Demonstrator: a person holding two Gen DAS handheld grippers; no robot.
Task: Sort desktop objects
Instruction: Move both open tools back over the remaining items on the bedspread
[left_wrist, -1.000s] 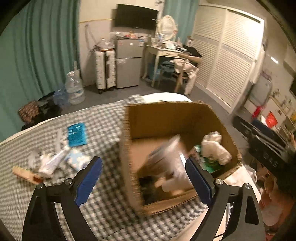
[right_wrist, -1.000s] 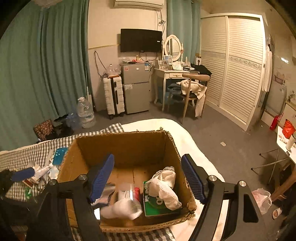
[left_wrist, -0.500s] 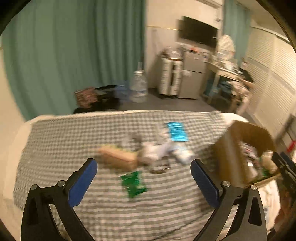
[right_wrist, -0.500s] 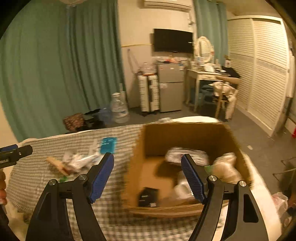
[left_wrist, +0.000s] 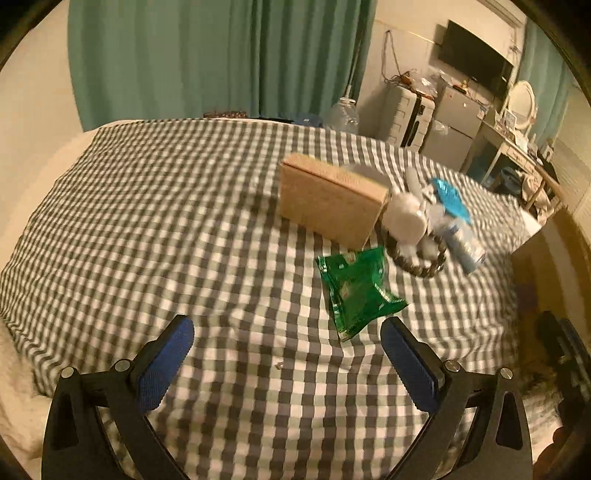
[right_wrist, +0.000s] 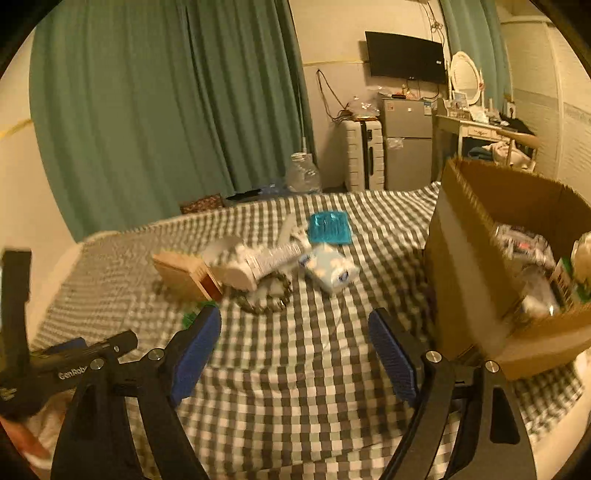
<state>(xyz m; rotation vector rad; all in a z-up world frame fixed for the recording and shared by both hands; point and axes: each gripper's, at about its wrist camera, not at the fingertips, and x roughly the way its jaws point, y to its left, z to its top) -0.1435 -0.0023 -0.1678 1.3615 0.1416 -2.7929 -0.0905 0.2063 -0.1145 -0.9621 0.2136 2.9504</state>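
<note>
Now hovering over checked bed (left_wrist: 184, 221): left gripper (left_wrist: 291, 363) wide, empty near green packet (left_wrist: 356, 291); right gripper (right_wrist: 295, 350) wide, empty beside cardboard box (right_wrist: 472, 280).

Black hand-held gripper (left_wrist: 286, 363), blue ribbed pads (left_wrist: 166, 363), silver screws

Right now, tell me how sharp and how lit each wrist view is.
Left wrist view: warm dim light, the tan box and green packet slightly motion-blurred, fisheye bending the edges. Right wrist view: same yellow cast, the clutter and cardboard box smeared.
</note>
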